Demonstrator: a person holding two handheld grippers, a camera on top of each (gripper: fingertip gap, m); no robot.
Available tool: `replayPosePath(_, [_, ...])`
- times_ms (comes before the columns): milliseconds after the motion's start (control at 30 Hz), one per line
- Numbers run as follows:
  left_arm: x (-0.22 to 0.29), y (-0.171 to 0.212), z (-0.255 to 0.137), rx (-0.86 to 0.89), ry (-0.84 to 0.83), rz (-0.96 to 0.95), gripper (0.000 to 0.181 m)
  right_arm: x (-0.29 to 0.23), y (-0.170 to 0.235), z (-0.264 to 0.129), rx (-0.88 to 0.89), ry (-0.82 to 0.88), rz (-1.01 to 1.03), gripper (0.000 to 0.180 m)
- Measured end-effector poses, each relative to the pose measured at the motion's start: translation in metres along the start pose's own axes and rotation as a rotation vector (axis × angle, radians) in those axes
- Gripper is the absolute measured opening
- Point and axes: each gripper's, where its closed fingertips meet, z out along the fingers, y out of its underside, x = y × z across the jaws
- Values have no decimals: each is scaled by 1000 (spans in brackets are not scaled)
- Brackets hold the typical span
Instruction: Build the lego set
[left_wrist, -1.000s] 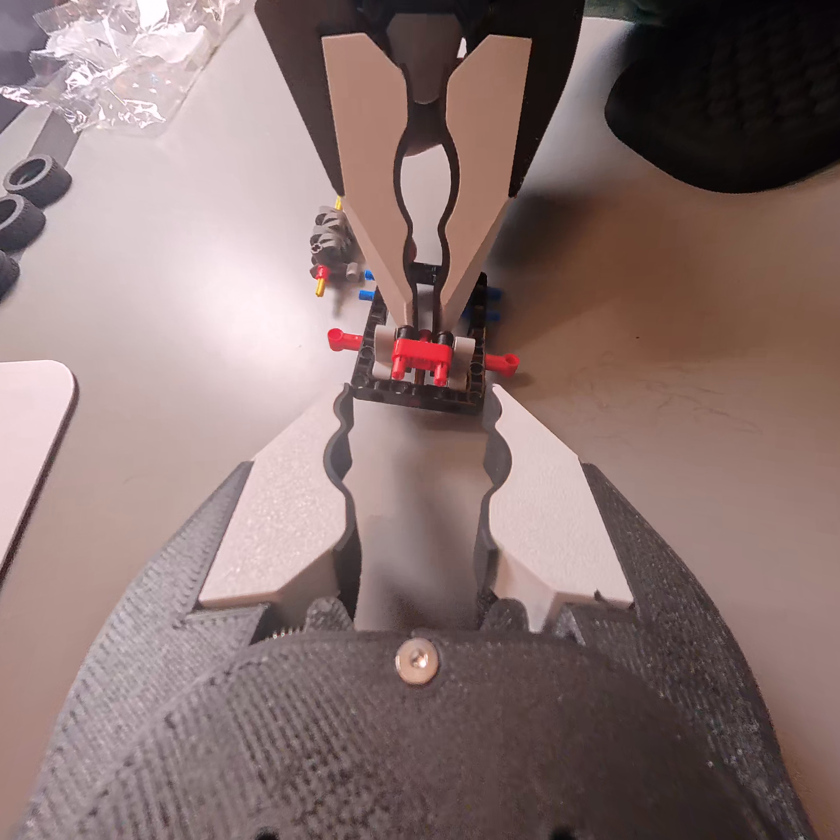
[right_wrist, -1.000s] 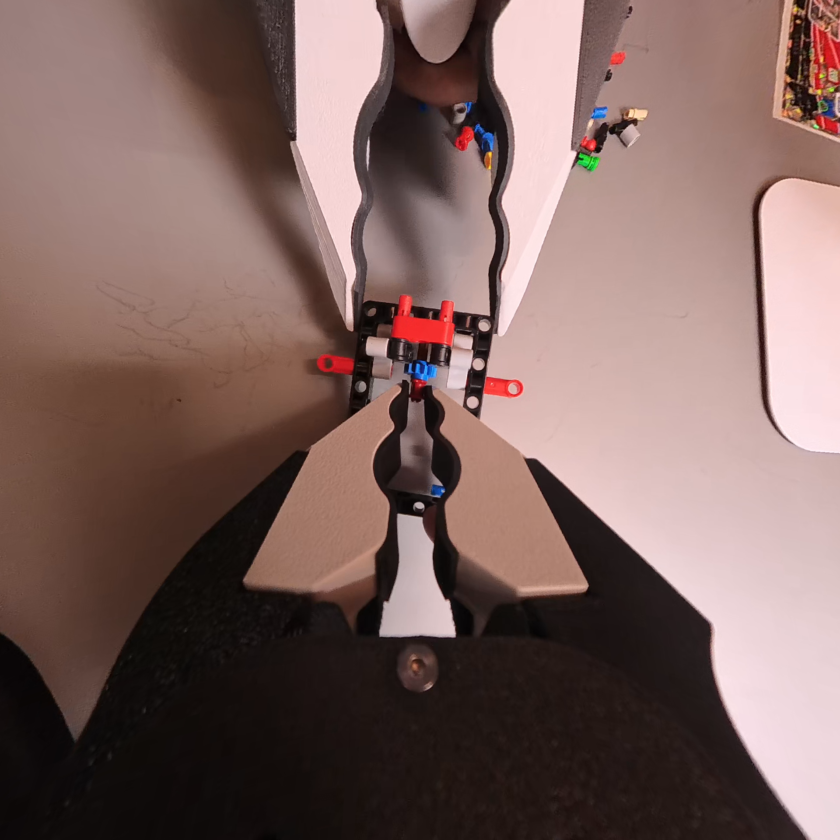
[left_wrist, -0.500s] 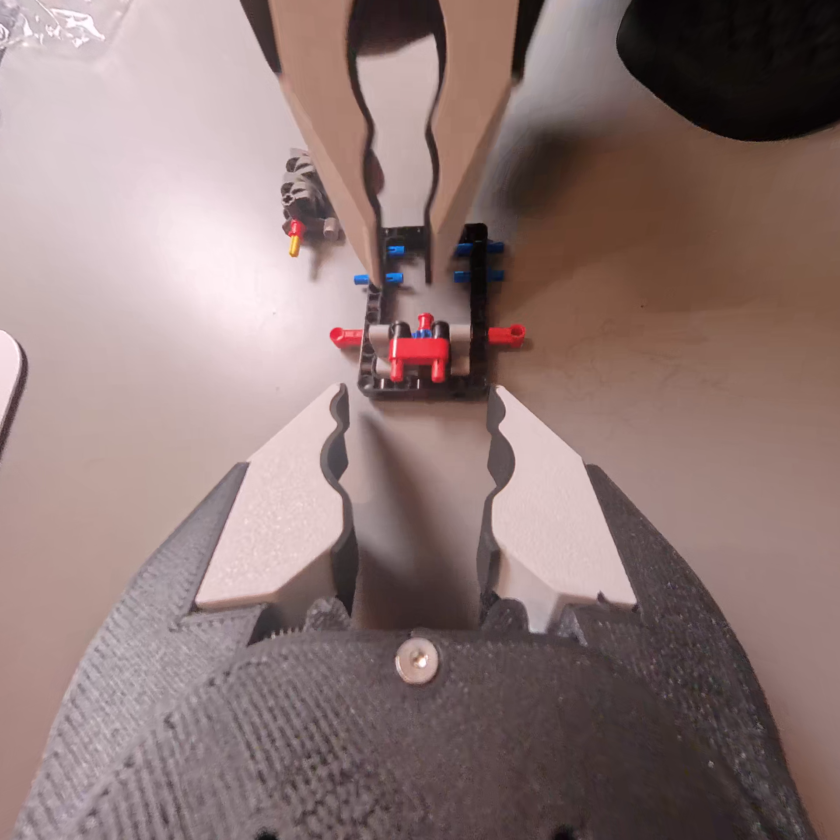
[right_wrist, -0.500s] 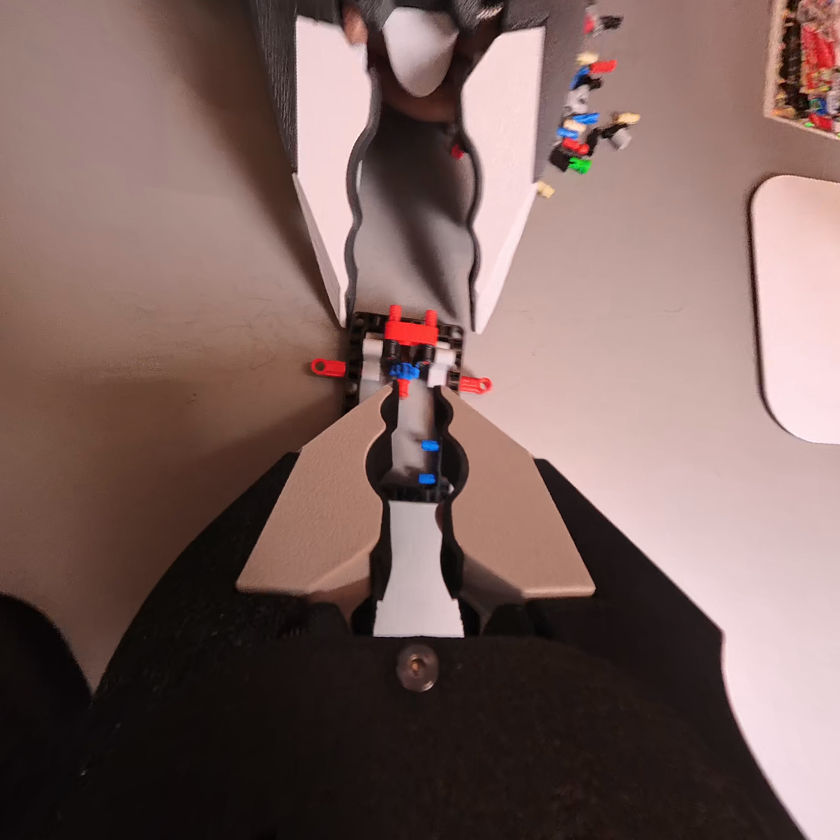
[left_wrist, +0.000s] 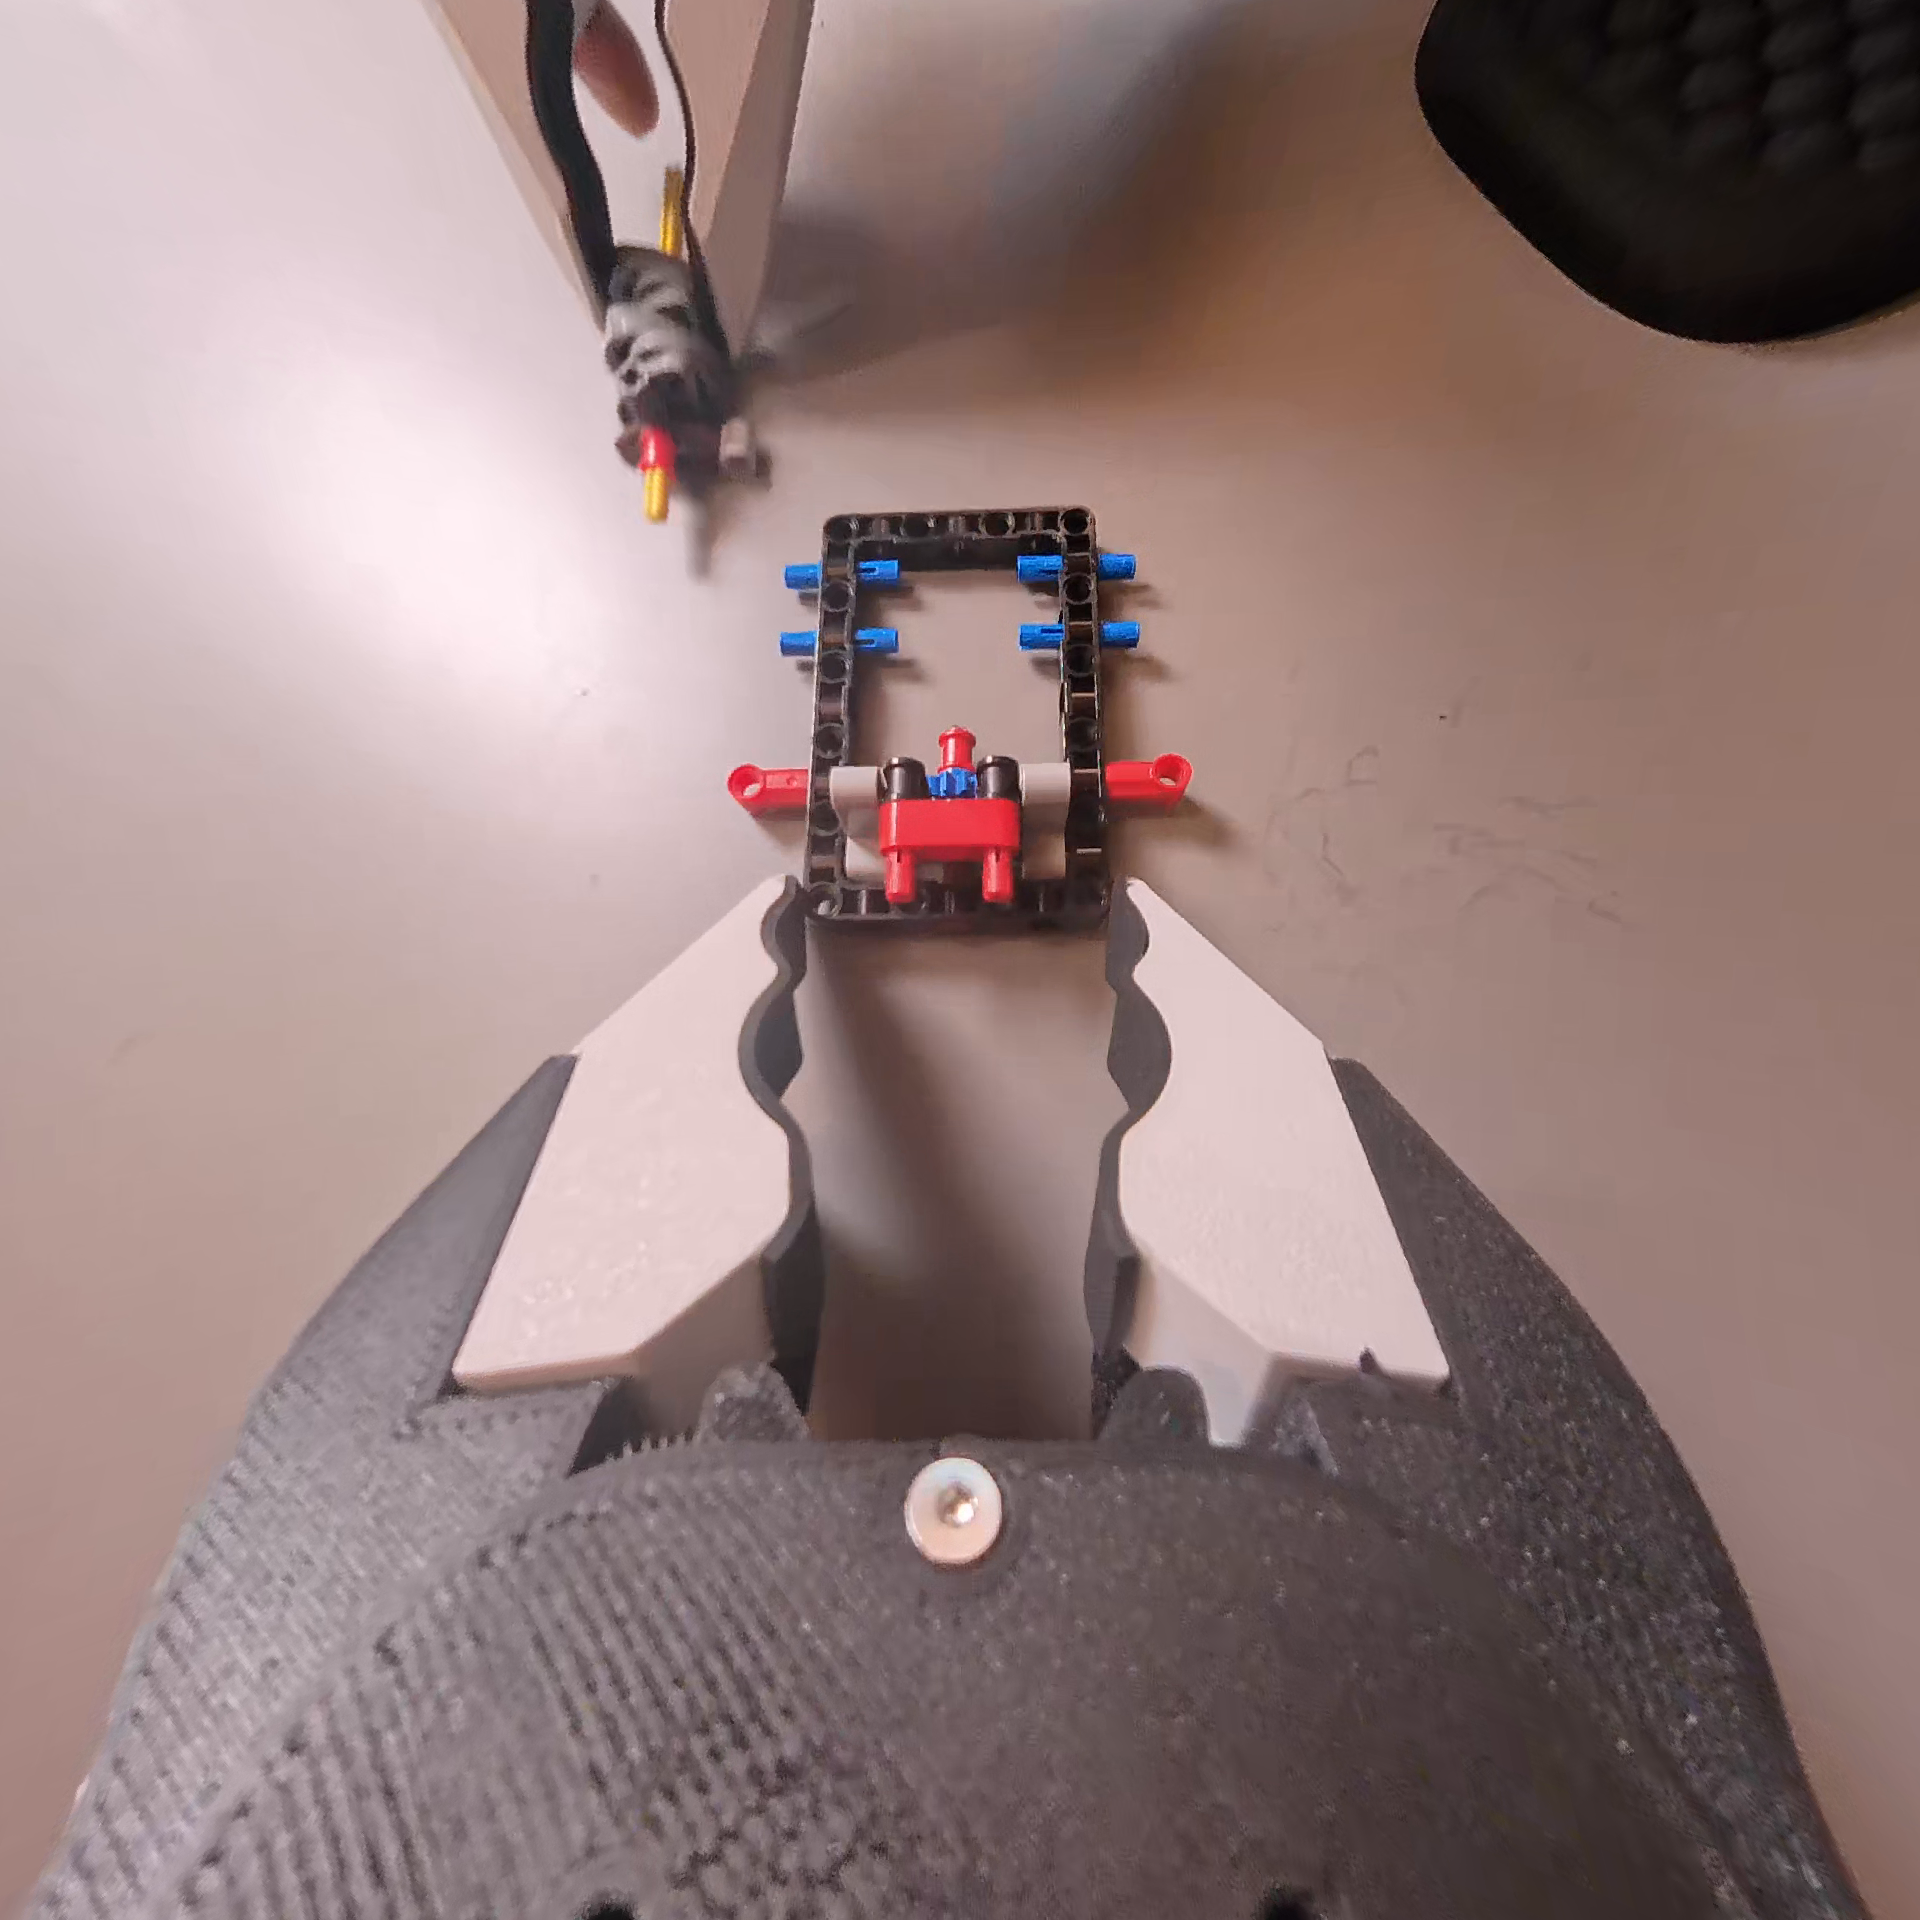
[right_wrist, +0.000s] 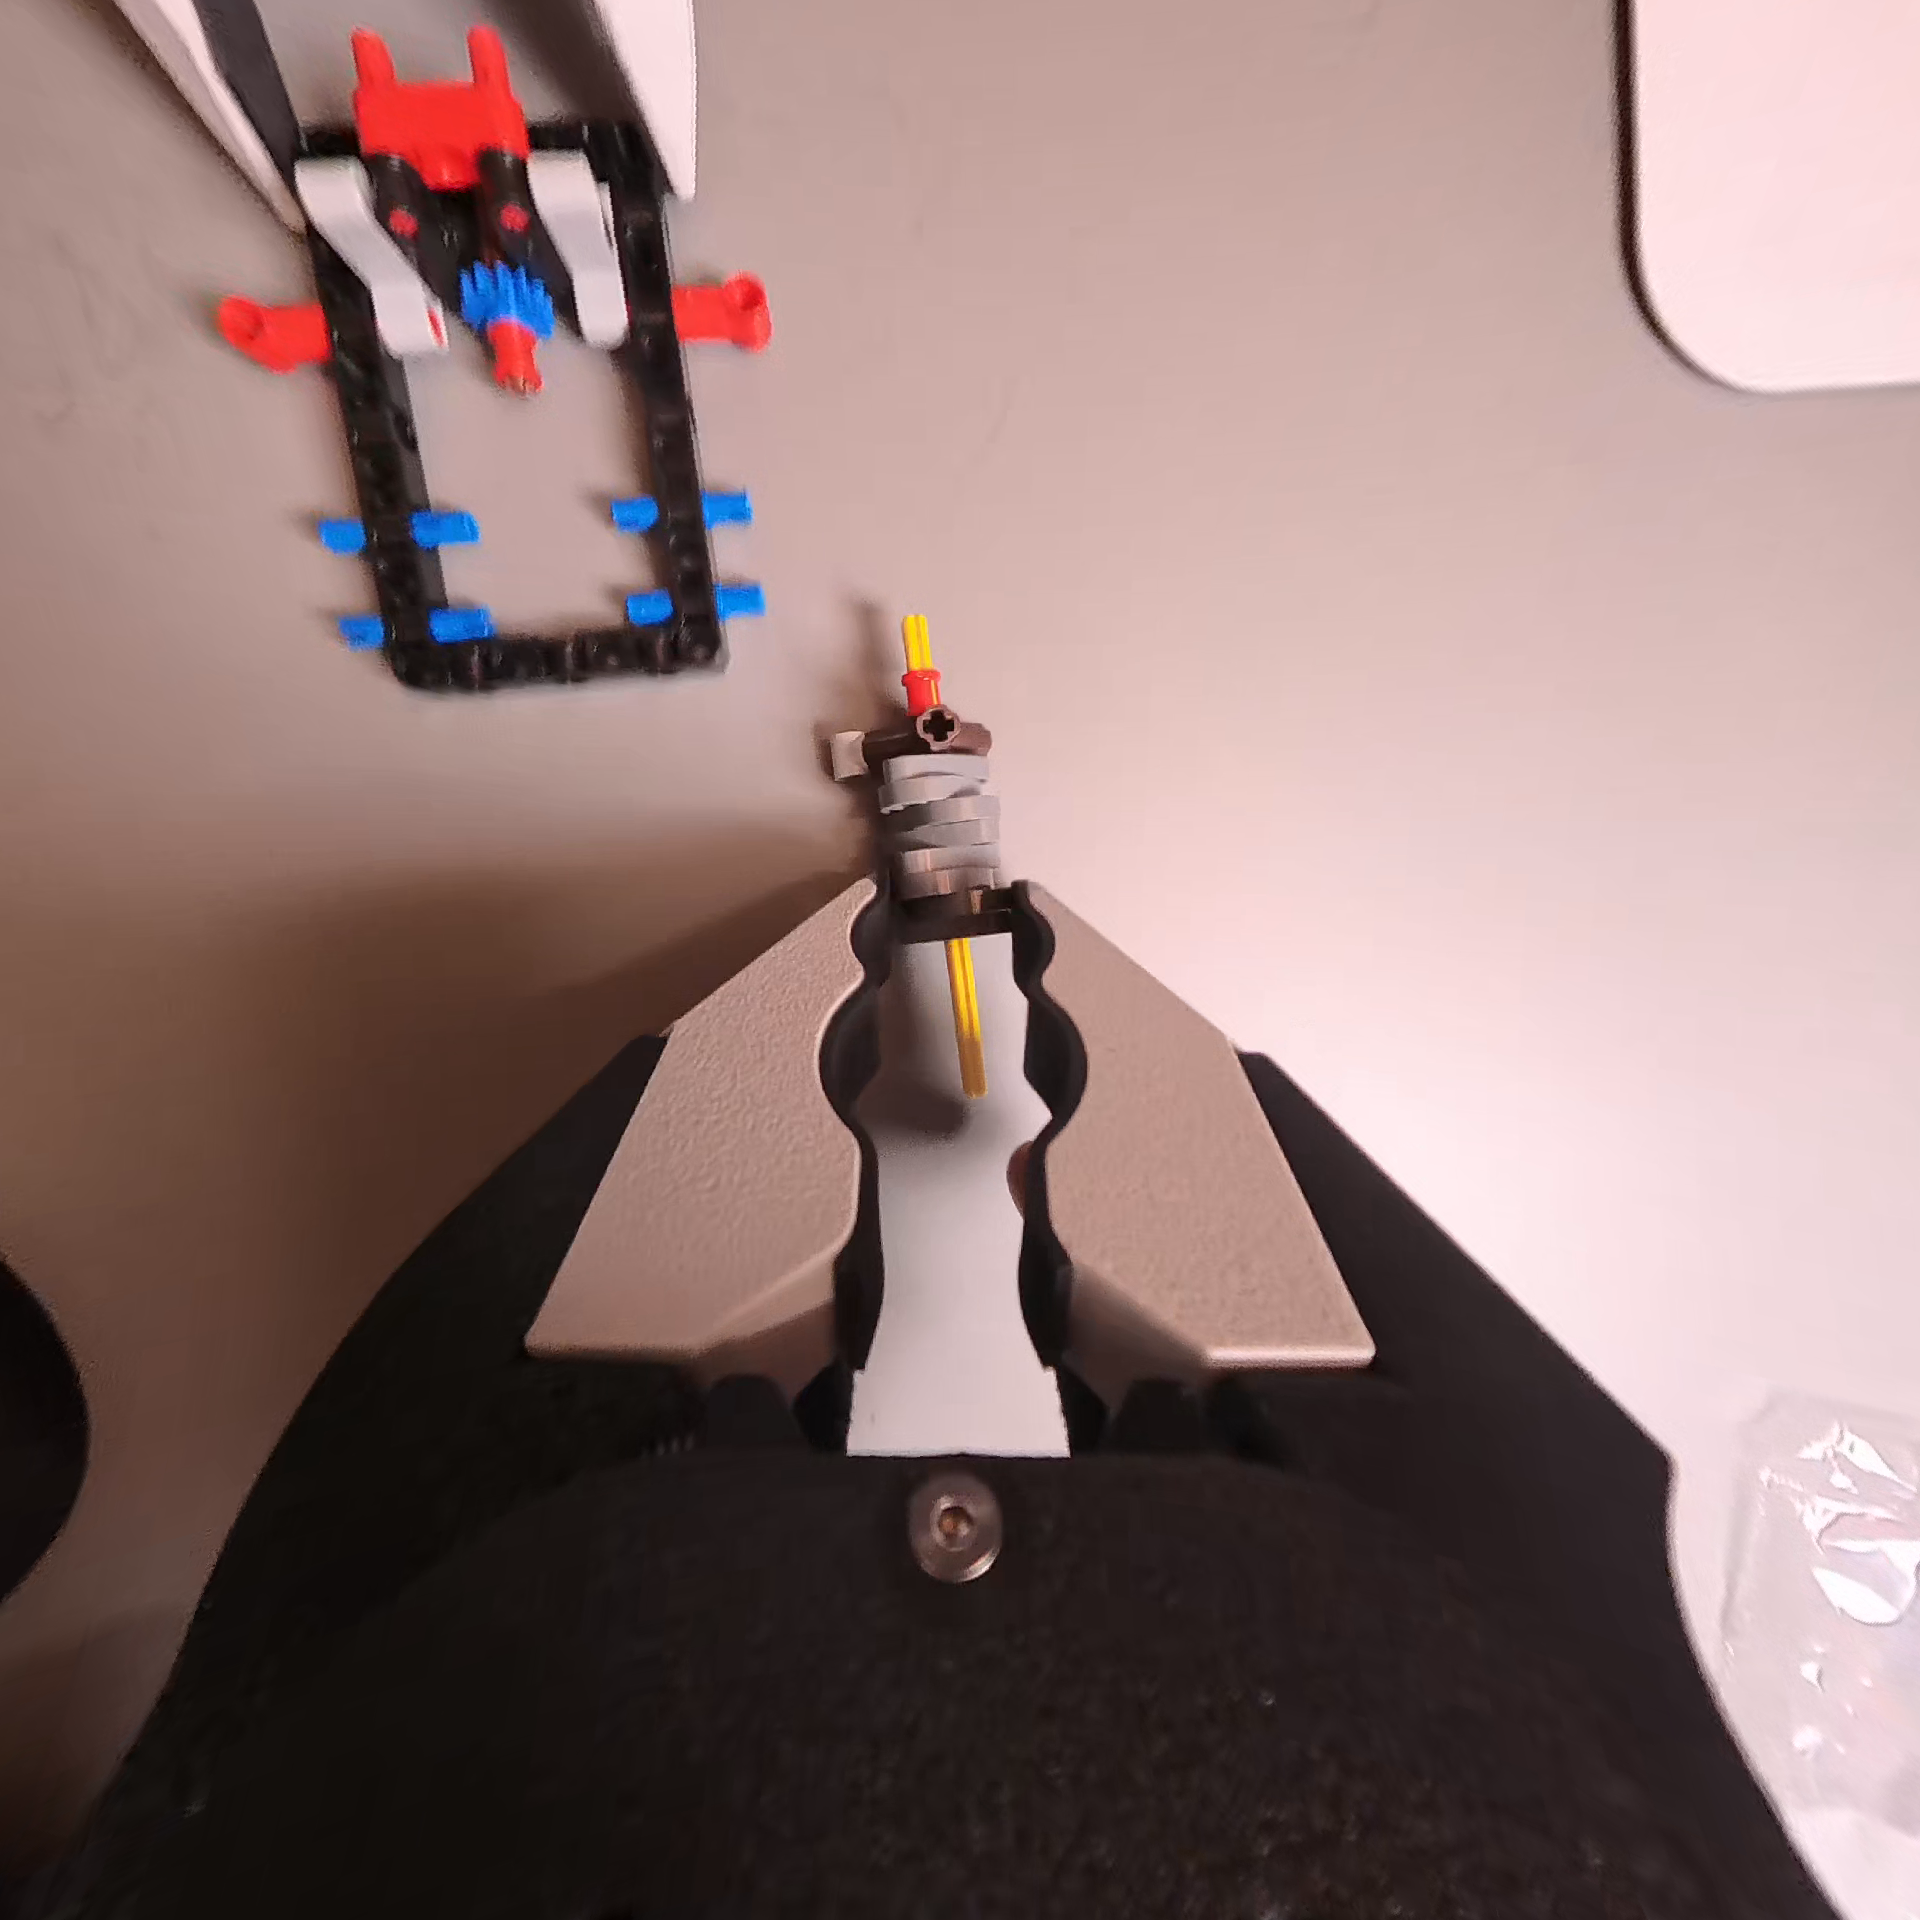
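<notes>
A black rectangular frame (left_wrist: 1081, 707) lies flat on the table, with a red connector (left_wrist: 948, 826), a blue gear (right_wrist: 504, 296), red side pins and several blue pins (left_wrist: 1039, 567) fitted to it. My left gripper (left_wrist: 961, 899) holds the frame's near end between its widely spread fingertips. The frame also shows in the right wrist view (right_wrist: 384, 436). My right gripper (right_wrist: 951, 902) is shut on a small assembly of stacked grey gears on a yellow axle (right_wrist: 940, 821), just beside the frame's far corner. In the left wrist view the right gripper (left_wrist: 665, 301) and this assembly (left_wrist: 655, 343) are blurred.
A black textured object (left_wrist: 1683, 156) lies at the far right of the left wrist view. A white pad (right_wrist: 1787, 187) and a clear plastic bag (right_wrist: 1829, 1558) lie to the right of my right gripper. The table is grey. There is about 15 cm between the tips of the two grippers. Both grippers' tips are roughly 20 cm from the black textured object (left_wrist: 1683, 156).
My right gripper has pulled out of the frame, moved to the grey gear assembly beside it and closed on it. My left gripper keeps hold of the frame's end.
</notes>
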Motion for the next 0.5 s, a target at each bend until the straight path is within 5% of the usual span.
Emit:
replayPosePath(167, [-1,8,-7,-6,19,-29,58,6,24,-10,-54,22,19,21])
replayPosePath(300, [-5,8,-17,13,18,-34,67,13,21,-26,-32,65,29,43])
replayPosePath(500, [-49,-29,-79,294,-152,-118,58,61,-45,-96,391,353,112,40])
